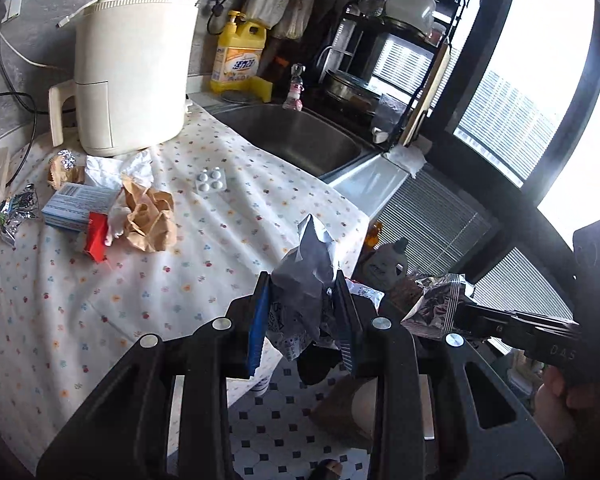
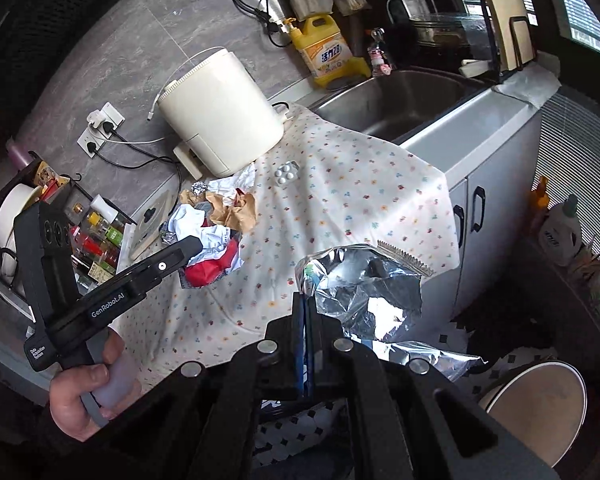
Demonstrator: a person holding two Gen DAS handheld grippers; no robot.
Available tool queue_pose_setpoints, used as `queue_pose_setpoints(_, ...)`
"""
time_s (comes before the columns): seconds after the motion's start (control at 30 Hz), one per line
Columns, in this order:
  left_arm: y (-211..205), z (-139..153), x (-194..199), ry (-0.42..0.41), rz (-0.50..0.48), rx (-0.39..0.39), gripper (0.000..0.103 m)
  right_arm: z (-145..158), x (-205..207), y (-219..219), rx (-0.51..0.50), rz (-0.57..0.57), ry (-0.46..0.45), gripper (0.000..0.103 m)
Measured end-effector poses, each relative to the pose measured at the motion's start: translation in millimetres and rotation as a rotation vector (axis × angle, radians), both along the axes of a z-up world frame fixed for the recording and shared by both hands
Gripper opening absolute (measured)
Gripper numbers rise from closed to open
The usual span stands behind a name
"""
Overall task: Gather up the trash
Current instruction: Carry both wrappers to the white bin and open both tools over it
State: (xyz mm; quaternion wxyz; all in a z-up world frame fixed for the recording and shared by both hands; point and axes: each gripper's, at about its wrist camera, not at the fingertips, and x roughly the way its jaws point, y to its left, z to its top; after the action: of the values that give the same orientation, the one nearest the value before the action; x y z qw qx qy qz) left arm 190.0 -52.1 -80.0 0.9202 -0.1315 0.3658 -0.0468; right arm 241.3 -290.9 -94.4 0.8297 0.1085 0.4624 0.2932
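My left gripper is shut on a crumpled white printed wrapper, held off the counter's near edge above the floor. My right gripper is shut on a silver foil snack bag, also past the edge; that bag shows in the left wrist view too. On the floral cloth lies a trash pile: brown paper, a blue box, a red packet, white tissue, foil pieces and a pill blister. A round bin stands on the floor below right.
A cream air fryer stands behind the pile. A steel sink lies to the right, with a yellow detergent jug and dish rack behind. A spice rack stands at the left. Bottles stand by the window.
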Motion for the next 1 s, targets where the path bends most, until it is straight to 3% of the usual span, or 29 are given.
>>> queue_pose_setpoints(0.4, -139.9, -38.1, 9.3, 0.071, -0.188, -0.013, 0.031, -41.4, -33.5, -151.5, -0.069, -0.219, 0.077, 0.002)
queue_pose_setpoints(0.73, -223.6, -89.4, 6.5, 0.158, -0.288, -0.047, 0.031, -112.1, -54.0, -230.4, -0.107, -0.329, 0.218, 0.006)
queue_pose_setpoints(0.77, -228.9, -94.7, 6.8, 0.168, -0.292, -0.047, 0.031, -118.8, -54.4, -234.0, -0.113, -0.334, 0.234, 0.009)
queue_pose_setpoints(0.83, -237.7, -103.0, 6.6, 0.187, -0.302, -0.050, 0.031, -126.1, -58.0, -242.7, -0.122, -0.355, 0.248, 0.030)
queue_pose_setpoints(0.87, -241.9, -106.2, 6.4, 0.195, -0.307, -0.049, 0.031, -126.6, -60.8, -247.4, -0.125, -0.375, 0.242, 0.052)
queue_pose_setpoints(0.9, -245.9, -108.9, 6.1, 0.203, -0.314, -0.047, 0.031, -125.8, -63.7, -251.9, -0.125, -0.390, 0.231, 0.057)
queue_pose_setpoints(1.0, -256.7, -114.6, 6.0, 0.220, -0.336, -0.042, 0.031, -125.4, -69.6, -266.6, -0.123, -0.415, 0.234, 0.057)
